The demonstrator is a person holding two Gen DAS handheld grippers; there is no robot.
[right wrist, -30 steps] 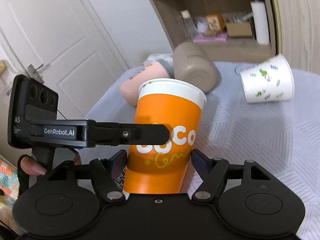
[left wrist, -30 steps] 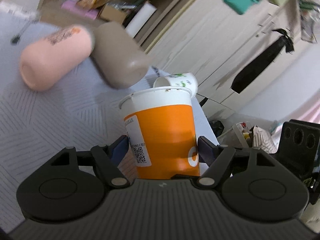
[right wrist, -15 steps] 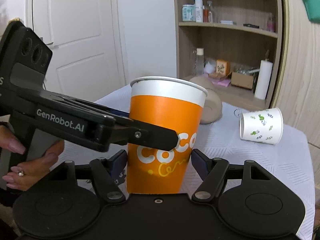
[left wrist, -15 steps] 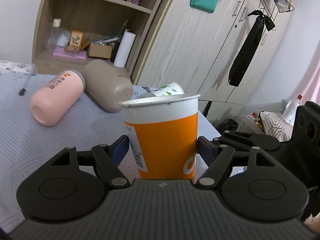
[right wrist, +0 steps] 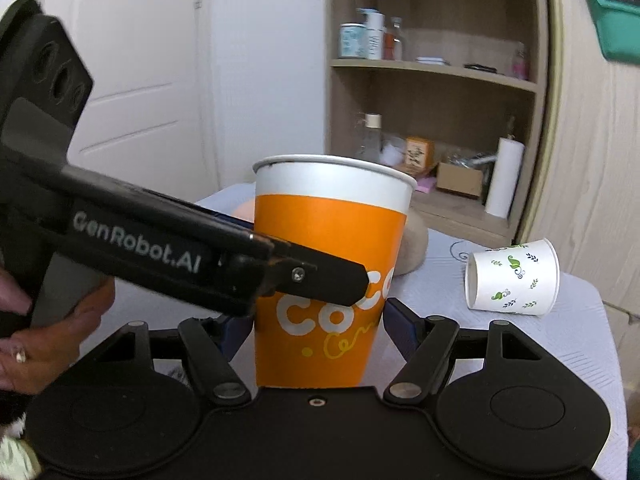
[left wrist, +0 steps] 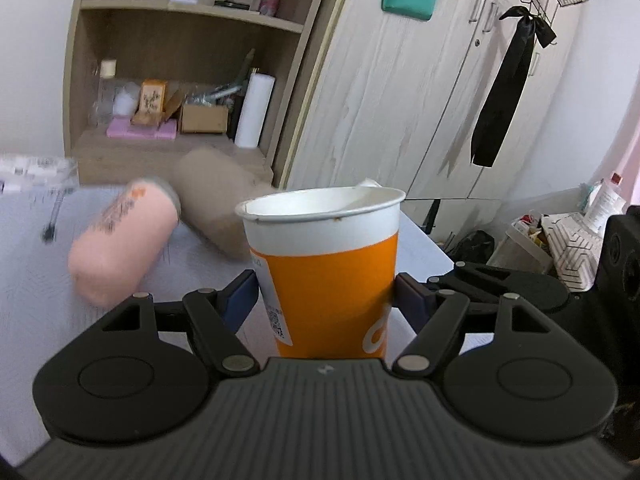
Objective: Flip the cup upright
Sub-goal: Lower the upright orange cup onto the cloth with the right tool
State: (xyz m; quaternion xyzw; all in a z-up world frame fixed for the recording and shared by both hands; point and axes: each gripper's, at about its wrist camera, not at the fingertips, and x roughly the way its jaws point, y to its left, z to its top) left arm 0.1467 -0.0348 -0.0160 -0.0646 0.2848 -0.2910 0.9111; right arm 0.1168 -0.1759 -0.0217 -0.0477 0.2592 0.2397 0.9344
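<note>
Left view, left to right: pink bottle [left wrist: 120, 240] lying on side on table [left wrist: 32, 312], tan bottle [left wrist: 216, 200] lying just behind it, orange cup [left wrist: 324, 268] upright, mouth up, between fingers of left gripper [left wrist: 326, 298]. Both pads against cup wall, so pinching it low on the body. Right gripper's finger visible at far right, beside the cup. Cup base hidden by gripper body; cannot tell whether resting on table or held just above. Right view, left to right: hand [right wrist: 48, 332] on left gripper's handle, that gripper's finger crossing cup front, orange cup [right wrist: 332, 280] centred in right gripper [right wrist: 320, 324]. Right pad at cup wall, left pad hidden behind the other tool; contact not certain, so cannot tell whether gripping or only bracketing. Small leaf-print cup [right wrist: 516, 280] on its side at right, well apart. Judgement: flip looks essentially done; release pending. Risks: thin paper wall could buckle under a hard pinch; uneven opening of the two tools could drag the cup and tip it; letting go while base is off the table could drop it askew.
</note>
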